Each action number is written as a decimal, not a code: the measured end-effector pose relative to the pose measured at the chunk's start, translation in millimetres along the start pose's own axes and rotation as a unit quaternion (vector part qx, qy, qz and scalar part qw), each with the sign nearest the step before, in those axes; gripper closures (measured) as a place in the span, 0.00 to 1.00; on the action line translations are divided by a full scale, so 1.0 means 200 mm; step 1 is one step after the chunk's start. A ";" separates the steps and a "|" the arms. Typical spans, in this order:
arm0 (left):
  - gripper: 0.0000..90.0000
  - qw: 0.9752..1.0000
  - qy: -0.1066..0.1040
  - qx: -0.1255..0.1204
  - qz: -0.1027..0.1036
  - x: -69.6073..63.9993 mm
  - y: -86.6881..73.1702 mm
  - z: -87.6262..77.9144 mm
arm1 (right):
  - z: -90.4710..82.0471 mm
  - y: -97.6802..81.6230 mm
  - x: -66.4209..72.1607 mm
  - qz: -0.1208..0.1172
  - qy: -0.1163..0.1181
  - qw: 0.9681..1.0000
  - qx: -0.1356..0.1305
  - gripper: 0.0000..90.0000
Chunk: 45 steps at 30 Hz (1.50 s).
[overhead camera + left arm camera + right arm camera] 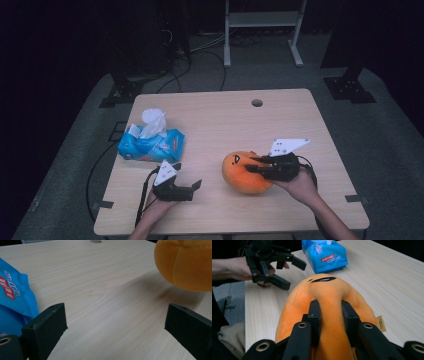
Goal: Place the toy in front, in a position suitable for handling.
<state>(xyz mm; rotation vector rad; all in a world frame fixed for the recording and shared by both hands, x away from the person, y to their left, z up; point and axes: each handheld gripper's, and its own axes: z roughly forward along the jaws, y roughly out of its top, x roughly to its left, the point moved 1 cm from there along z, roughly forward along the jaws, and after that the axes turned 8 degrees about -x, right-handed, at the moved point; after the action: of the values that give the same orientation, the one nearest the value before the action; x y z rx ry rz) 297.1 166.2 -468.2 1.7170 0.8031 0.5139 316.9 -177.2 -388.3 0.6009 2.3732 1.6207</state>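
On the pale wooden worktop (pixel 280 115) we see our right hand-held gripper (pixel 256 165) clamped onto an orange plush pumpkin (pixel 242 175), which sits at the near right of the worktop with its stitched black face turned up and toward the left. In the right gripper view the two black jaws have pinched a ridge of the soft orange plush (pixel 329 305) between them, the fabric bulging up through the narrow gap, so the jaws stand mostly closed with the toy firmly squeezed in their grip; a small tan label (pixel 381 322) sticks out at the toy's right side. Our right hand (pixel 300 186) wraps the gripper body from the near side, and the grey three-cornered plate sits on top of it. Our left hand-held gripper (pixel 196 186) hovers at the near left of the worktop, well apart from the toy, its jaws spread wide with nothing between them; the left gripper view shows bare wood grain in the gap between them. A blue pack of tissues (pixel 151 145) lies at the left of the worktop, farther away than the left gripper, with a white tissue (pixel 153 120) standing up out of its top. Near the far edge of the worktop, a round cable hole (pixel 257 103) is cut into the wood.
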 end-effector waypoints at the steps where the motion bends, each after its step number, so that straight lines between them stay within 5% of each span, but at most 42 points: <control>1: 0.03 1.000 0.000 0.001 0.001 0.00 0.00 0.00 | 0.01 -0.01 0.01 -0.002 0.002 1.000 0.003 0.81; 16: 0.04 1.000 0.001 -0.003 -0.005 0.02 0.00 -0.01 | 0.17 -0.13 0.09 -0.028 0.023 0.999 0.026 0.73; 22: 0.06 1.000 -0.001 -0.007 -0.013 0.02 0.01 -0.02 | 0.14 -0.14 0.10 -0.015 0.033 0.999 0.013 0.51; 32: 0.10 0.999 0.003 -0.012 -0.036 0.05 0.08 -0.04 | 0.07 -0.16 0.09 -0.005 0.031 0.999 -0.014 0.42; 45: 0.10 0.999 0.032 -0.044 -0.001 0.22 0.19 -0.09 | 0.07 -0.20 0.08 -0.002 0.043 0.999 -0.008 0.40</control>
<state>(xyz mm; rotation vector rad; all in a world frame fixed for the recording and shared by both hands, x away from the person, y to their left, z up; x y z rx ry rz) 323.8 204.4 -429.8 1.6249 0.8165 0.5970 298.9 -170.5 -430.0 0.5343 2.4169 1.6950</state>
